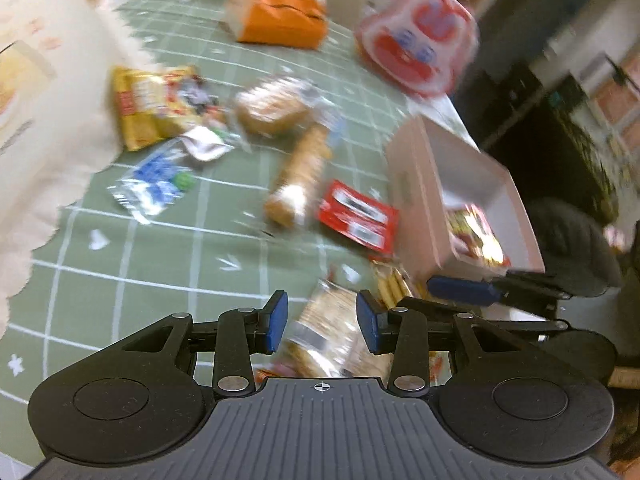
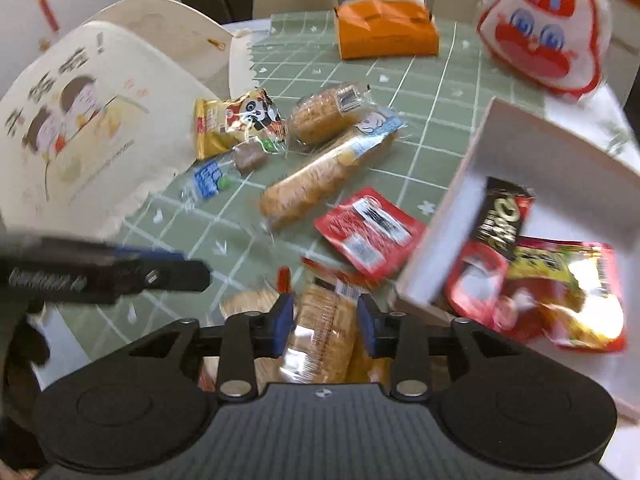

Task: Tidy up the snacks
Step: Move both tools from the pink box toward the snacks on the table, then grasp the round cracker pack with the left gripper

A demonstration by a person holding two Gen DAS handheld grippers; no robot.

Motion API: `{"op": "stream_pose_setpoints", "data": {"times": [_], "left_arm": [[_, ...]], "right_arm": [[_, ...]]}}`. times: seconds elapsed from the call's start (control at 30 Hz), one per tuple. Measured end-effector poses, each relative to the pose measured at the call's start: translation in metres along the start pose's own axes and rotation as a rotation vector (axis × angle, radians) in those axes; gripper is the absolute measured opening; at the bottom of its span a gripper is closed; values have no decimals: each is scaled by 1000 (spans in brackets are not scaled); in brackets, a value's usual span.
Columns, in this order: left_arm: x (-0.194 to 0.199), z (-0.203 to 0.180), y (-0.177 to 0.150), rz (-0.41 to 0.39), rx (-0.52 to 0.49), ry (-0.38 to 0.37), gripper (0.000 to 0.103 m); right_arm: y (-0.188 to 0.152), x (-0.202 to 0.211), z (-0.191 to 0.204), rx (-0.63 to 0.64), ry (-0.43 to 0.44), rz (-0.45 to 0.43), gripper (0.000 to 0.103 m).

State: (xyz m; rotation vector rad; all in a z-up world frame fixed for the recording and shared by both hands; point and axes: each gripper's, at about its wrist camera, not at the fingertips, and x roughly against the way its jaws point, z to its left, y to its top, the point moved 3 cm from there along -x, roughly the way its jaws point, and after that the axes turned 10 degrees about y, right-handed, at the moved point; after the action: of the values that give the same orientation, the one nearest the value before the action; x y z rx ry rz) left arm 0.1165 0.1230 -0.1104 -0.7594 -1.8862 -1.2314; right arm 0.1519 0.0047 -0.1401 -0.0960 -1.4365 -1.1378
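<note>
Lots of snacks lying about on a green checked cloth (image 2: 420, 152).

Left gripper (image 1: 322, 314) low over the cloth, blue pads spread apart and pinching nothing. Under the gap a clear cracker pack (image 1: 326, 340), with some room at its sides.

Right gripper (image 2: 325, 316) pointing down at a see-through biscuit pack (image 2: 324, 344). Pack right between the blue pads and filling nearly all the gap. Too blurry to tell if the pads squeeze it or only stand beside it.

Just right of that, a pale box (image 2: 452, 216), open on top. Already inside it: a black packet (image 2: 502, 216) standing at the back wall, and shiny red and yellow packets (image 2: 560, 280) in a heap in front.

Still out on the cloth:
- A flat red packet (image 2: 368, 232), just beside the box wall.
- A long biscuit roll (image 2: 316, 184), lying slantwise in the middle.
- A round bread pack (image 2: 320, 114), touching the roll's far end.
- A yellow panda packet (image 2: 232, 124), to the left.
- A small blue and white packet (image 2: 208, 180), nearer than the panda one.

At the far edge an orange bag (image 2: 384, 32) and a red and white cartoon bag (image 2: 544, 36), well apart from the snacks. On the left a big cream paper bag (image 2: 92, 128) with a drawing on it.
</note>
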Motion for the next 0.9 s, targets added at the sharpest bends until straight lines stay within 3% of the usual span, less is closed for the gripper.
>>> {"op": "stream_pose_setpoints", "data": {"times": [0.07, 0.23, 0.43, 0.57, 0.63, 0.7, 0.77, 0.9], "left_arm": [[-3, -16, -7, 5, -82, 10, 43], [-8, -47, -27, 10, -280, 73, 43], [-13, -77, -54, -27, -621, 196, 47], [-19, -84, -58, 1, -673, 195, 64], [-23, -90, -61, 18, -690, 183, 82], [-23, -94, -62, 16, -687, 178, 83], [-19, -92, -58, -10, -646, 167, 77], [-21, -81, -42, -45, -593, 247, 73]], "right_arm": [[-17, 6, 2, 61, -58, -2, 47], [-36, 13, -12, 26, -77, -4, 48], [-44, 19, -15, -2, -71, -13, 48], [-56, 37, -25, -71, -62, -48, 47], [-63, 50, -34, -117, -74, -80, 47], [-70, 60, -43, -154, -92, -103, 47], [-77, 68, -49, -178, -103, -116, 47], [-91, 77, -56, -211, -105, -124, 47]]}}
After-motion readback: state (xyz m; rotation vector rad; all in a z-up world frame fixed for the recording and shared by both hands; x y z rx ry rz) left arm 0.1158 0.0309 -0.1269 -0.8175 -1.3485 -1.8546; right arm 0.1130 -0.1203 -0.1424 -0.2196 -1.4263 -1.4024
